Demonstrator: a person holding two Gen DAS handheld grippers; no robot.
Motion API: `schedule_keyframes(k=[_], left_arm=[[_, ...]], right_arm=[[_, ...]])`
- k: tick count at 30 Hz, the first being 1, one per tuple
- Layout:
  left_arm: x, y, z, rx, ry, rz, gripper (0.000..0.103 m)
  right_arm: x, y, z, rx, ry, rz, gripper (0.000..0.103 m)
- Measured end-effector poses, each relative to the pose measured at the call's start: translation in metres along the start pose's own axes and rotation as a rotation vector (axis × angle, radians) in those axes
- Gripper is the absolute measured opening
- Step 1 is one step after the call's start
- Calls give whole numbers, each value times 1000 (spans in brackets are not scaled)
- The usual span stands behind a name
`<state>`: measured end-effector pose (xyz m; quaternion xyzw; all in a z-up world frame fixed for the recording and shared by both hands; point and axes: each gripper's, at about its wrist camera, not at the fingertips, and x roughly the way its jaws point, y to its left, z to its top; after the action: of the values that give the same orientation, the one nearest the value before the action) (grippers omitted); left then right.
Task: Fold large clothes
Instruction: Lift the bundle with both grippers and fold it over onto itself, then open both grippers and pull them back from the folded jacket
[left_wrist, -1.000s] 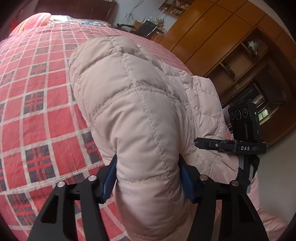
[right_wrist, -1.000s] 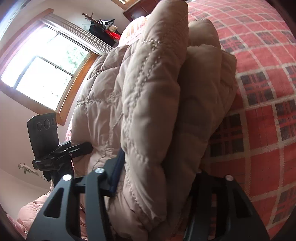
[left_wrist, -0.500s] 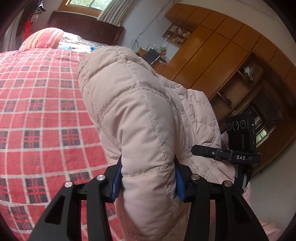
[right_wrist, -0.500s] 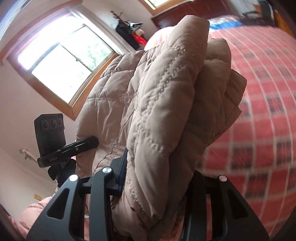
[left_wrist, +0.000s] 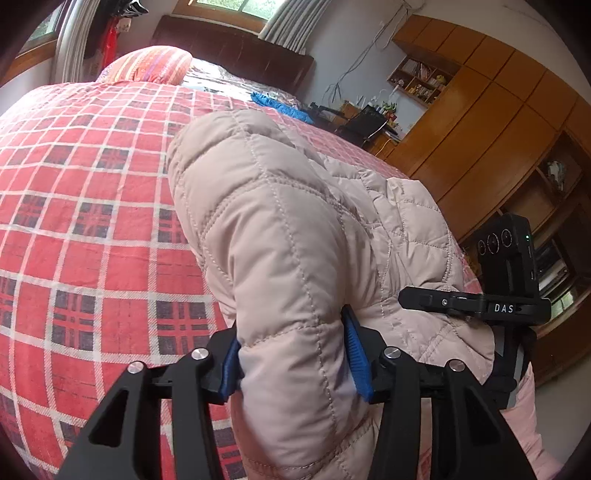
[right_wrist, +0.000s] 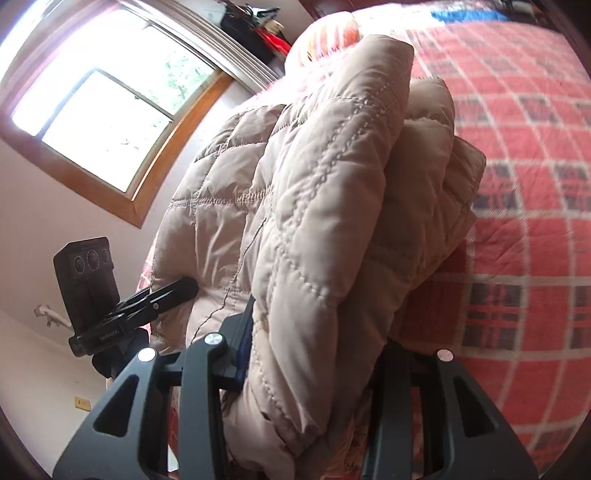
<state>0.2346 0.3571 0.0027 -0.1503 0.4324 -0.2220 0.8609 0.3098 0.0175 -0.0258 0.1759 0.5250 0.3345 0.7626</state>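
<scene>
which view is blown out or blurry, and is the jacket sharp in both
Right wrist view: the window is blown out white and the plaid bedspread is soft toward the edge. Left wrist view: evenly lit, the quilted jacket sharp. The jacket's stitching reads clearly in both views; fisheye bends both.

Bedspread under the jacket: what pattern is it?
Red plaid with white lines and dark squares on the bedspread; clearest in the left wrist view.

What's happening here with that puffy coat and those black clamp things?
A person is folding a quilted beige jacket over a bed with a red plaid bedspread, using a handheld gripper in each hand. The left gripper is shut on a padded fold of it. The right gripper is shut on a thicker bunch of layers. The jacket is held up between them, not yet laid flat.
</scene>
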Motion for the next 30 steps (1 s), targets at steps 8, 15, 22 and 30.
schedule_keyframes(k=[8,15,22,30], left_arm=[[10,-3,-7,89,-33,54,55],[12,-6,-10,96,-36,63,58],[8,-12,-16,89,-43,86,61],[-13,-25,-27,90,-78,196,77]], right_arm=[[-7,-25,-10,16,7,-13,40],[10,-28,-6,20,4,-15,43],[16,-25,-14,13,-8,-31,54],[-11,-16,-30,-14,-45,-112,89]])
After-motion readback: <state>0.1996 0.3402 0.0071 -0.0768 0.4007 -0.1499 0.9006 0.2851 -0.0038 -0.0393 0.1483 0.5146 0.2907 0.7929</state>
